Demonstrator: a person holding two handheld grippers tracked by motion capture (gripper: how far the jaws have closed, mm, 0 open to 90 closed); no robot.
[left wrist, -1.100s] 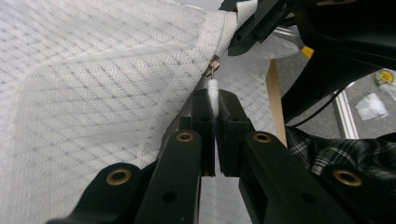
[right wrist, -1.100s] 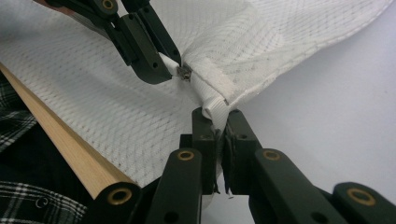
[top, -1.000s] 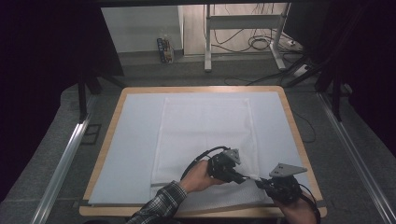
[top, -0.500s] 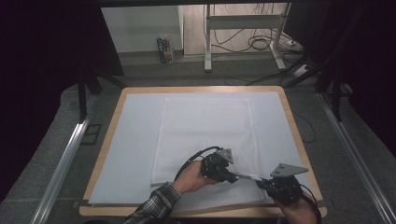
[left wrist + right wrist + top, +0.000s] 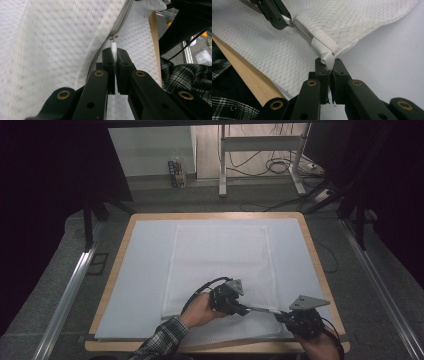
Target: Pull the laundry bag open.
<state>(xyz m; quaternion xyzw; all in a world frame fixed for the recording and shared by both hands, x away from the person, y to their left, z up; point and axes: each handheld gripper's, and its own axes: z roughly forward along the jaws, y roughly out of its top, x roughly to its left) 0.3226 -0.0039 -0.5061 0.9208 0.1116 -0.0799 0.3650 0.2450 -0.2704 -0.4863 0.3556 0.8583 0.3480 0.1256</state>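
A white mesh zip bag [image 5: 220, 255] lies flat on the white-covered table [image 5: 145, 270]. At the bag's near edge my left gripper [image 5: 244, 309] is shut on the white zipper pull [image 5: 114, 47], just behind the metal slider [image 5: 113, 37]. My right gripper [image 5: 279, 315] sits close to the right of it, shut on the bag's folded corner tab [image 5: 325, 48] at the end of the zipper [image 5: 303, 31]. The right gripper view shows the left gripper [image 5: 284, 21] holding the pull at upper left. The bag's corner is lifted slightly off the table.
The table's wooden rim [image 5: 320, 270] runs close behind both hands along the near edge [image 5: 244, 75]. A plaid sleeve [image 5: 185, 75] reaches in from below. Metal rails [image 5: 65, 295] flank the table on the floor. A desk frame [image 5: 222, 160] and cables [image 5: 280, 167] stand beyond the far edge.
My left gripper has slid to the left along the bag's near edge with the zipper pull, widening the gap to the right gripper. The right gripper has stayed where it was.
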